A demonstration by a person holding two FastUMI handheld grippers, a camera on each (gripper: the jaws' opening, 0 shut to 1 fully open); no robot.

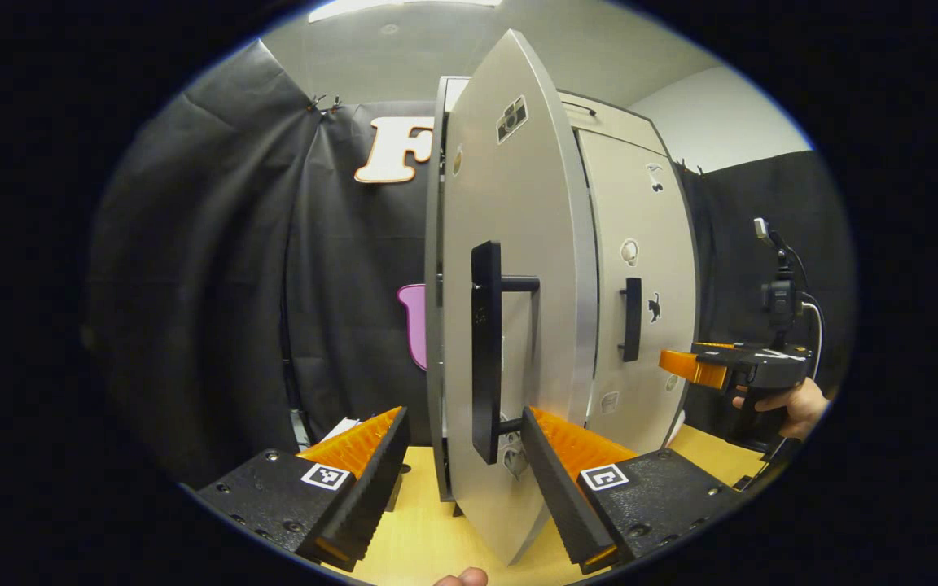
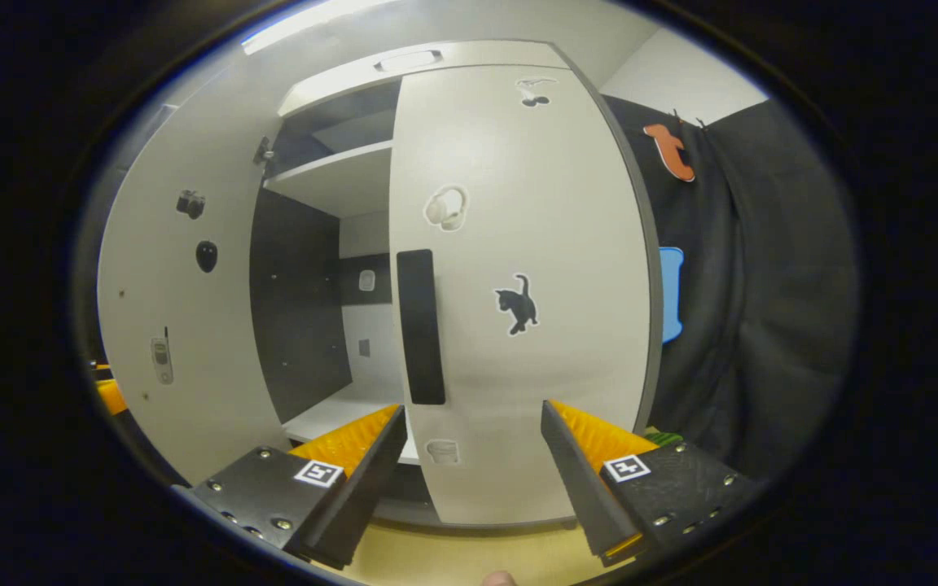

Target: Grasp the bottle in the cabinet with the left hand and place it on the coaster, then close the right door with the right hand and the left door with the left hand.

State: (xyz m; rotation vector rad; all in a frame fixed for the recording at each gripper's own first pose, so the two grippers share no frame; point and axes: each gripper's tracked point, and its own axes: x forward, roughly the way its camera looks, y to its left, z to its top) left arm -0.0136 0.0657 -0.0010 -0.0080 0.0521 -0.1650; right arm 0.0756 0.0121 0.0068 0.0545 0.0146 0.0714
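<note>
now spread wide, left gripper (image 1: 462, 472) straddling left door (image 1: 510, 268) edge-on, black handle (image 1: 486, 350) between fingers (image 1: 371, 464), untouched. right gripper (image 2: 469, 472) likewise released before shut right door (image 2: 518, 285). no legible writing, just stickers (image 2: 516, 303). bottle unseen.

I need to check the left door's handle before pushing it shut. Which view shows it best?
The left gripper view: the left door's handle stands close, full length, between the open fingers. The right gripper view shows that door's inner face.
</note>
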